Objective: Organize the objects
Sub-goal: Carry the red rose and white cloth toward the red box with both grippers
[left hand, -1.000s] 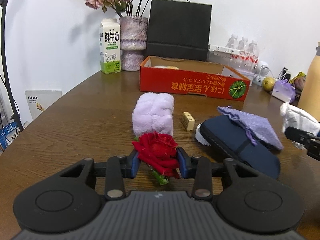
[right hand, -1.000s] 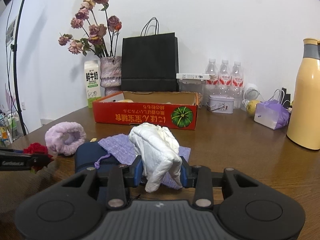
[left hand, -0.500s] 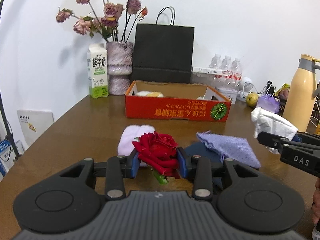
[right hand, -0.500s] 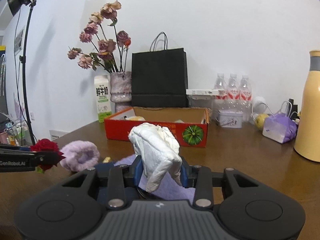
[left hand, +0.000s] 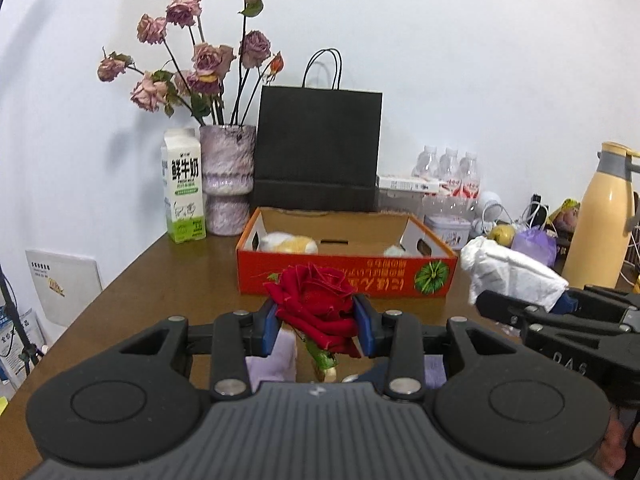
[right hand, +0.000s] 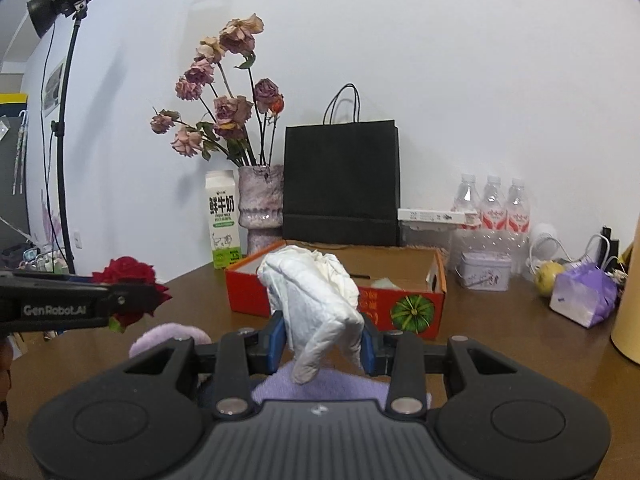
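Note:
My left gripper (left hand: 316, 326) is shut on a red rose (left hand: 312, 300) and holds it above the table, in front of the open red cardboard box (left hand: 344, 278). My right gripper (right hand: 323, 344) is shut on a crumpled white cloth (right hand: 316, 296), also raised, to the right of the left one. The rose shows in the right wrist view (right hand: 128, 280) and the white cloth in the left wrist view (left hand: 508, 272). A lilac fluffy roll (left hand: 272, 356) and a purple cloth (right hand: 320, 384) lie below on the brown table (left hand: 168, 280).
The box holds a cream plush item (left hand: 288, 243). Behind it stand a milk carton (left hand: 183, 192), a vase of dried roses (left hand: 228, 176) and a black paper bag (left hand: 318, 148). Water bottles (left hand: 448, 176), a tin, a purple bag (right hand: 584, 296) and a yellow flask (left hand: 604, 216) are at the right.
Both grippers have risen from low over the table and moved toward the red box, each still holding its object. The items on the table have dropped below the fingers.

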{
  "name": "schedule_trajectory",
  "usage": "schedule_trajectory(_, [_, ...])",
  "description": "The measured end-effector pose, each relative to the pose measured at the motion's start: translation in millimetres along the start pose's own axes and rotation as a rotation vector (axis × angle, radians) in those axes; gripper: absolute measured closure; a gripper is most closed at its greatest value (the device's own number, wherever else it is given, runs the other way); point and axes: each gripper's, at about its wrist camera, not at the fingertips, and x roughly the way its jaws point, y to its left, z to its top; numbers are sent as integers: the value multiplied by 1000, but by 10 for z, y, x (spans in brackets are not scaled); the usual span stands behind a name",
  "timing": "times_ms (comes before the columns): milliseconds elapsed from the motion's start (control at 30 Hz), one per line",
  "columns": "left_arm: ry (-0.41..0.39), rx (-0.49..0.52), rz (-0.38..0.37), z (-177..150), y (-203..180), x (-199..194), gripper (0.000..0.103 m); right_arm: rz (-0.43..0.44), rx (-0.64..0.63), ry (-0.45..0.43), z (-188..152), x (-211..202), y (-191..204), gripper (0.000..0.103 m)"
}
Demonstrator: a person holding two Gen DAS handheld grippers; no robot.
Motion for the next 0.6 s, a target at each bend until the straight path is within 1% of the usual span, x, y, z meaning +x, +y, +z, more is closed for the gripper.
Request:
schedule_trajectory(200, [-15,-5,-2,163,-34,196,64,11,-6,1,144,199,-9,68])
schedule_trajectory(600, [-11,-34,-3,400,-40,660,64,13,-19,39,301,647,-130,68])
